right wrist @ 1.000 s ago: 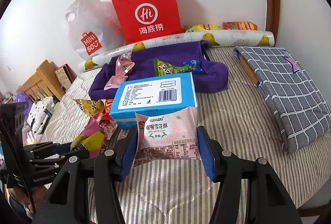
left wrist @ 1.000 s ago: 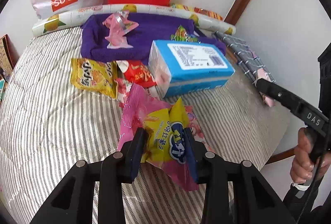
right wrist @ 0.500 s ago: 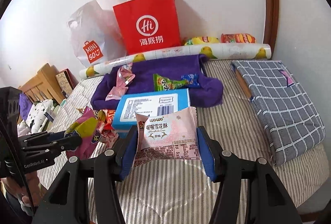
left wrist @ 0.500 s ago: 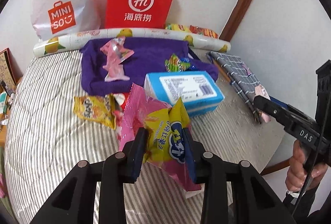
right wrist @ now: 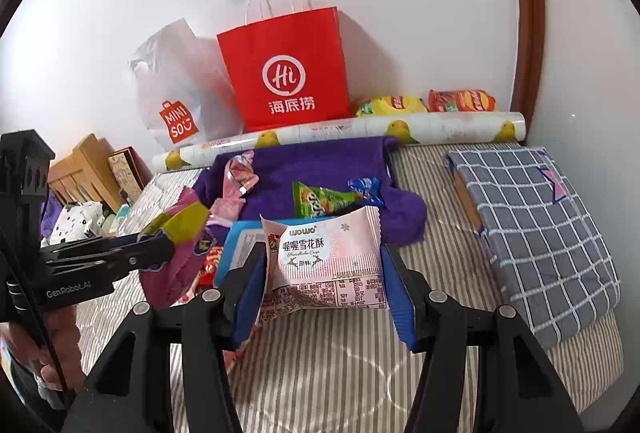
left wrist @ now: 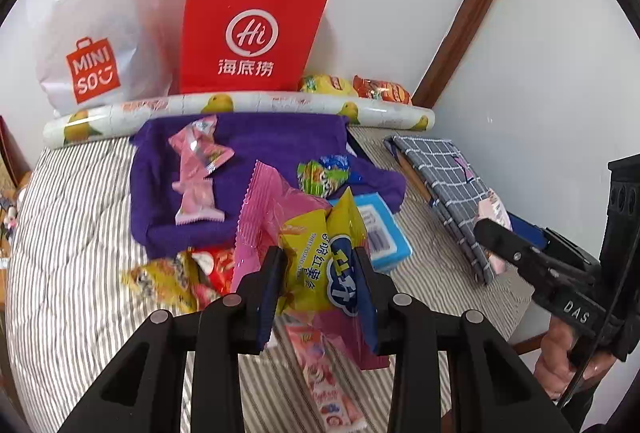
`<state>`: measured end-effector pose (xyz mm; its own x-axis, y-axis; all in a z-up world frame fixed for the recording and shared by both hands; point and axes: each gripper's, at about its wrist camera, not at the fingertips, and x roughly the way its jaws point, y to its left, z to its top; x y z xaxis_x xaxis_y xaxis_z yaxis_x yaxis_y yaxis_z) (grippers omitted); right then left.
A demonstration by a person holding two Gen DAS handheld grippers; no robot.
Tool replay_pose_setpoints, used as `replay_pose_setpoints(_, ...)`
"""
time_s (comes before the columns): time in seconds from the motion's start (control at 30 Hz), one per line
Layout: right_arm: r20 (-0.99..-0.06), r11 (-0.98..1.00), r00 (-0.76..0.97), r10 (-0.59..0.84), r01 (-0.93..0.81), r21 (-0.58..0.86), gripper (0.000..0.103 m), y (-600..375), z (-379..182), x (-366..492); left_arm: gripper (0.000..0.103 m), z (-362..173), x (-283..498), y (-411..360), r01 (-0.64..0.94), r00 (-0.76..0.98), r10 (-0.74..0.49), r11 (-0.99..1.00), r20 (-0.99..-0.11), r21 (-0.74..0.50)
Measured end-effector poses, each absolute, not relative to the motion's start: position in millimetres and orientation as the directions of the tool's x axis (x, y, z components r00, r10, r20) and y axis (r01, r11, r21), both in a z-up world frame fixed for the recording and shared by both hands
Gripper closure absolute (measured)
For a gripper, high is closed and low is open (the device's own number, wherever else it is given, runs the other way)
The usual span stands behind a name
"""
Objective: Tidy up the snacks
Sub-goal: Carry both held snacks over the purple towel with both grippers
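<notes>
Both hands loaded over the bed: left gripper (left wrist: 320,283) has its jaws clamped on the yellow snack bag (left wrist: 322,253) with a pink packet (left wrist: 268,217); right gripper (right wrist: 324,283) pinches the pink WOWO pack (right wrist: 324,257) by its short ends, long axis crossways. The purple towel (left wrist: 276,141) lies at twelve o'clock from both; the left looks slightly nearer.

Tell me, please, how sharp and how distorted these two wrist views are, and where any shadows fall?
Left wrist view: strong fisheye bending with black corners; the red paper bag is crisp, while the yellow packet on the bed is smeared. Right wrist view: the same curvature bows the door frame; the pink snack packet reads sharply, and the bag throws a soft shadow on the wall.
</notes>
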<state>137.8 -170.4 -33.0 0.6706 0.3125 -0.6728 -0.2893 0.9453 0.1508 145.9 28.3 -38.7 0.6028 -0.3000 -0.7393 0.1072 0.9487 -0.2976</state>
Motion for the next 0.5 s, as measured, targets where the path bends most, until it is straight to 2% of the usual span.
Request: replay_pose_setpoints(0.5,-0.672,0.941,0.669,0.318,-0.311,0.135,0.048,-148.7,-31.3,200.4,0.070,-35.4,210.3,46.9,0.062,0.611,-0.269,0.954,-0.745,-0.293)
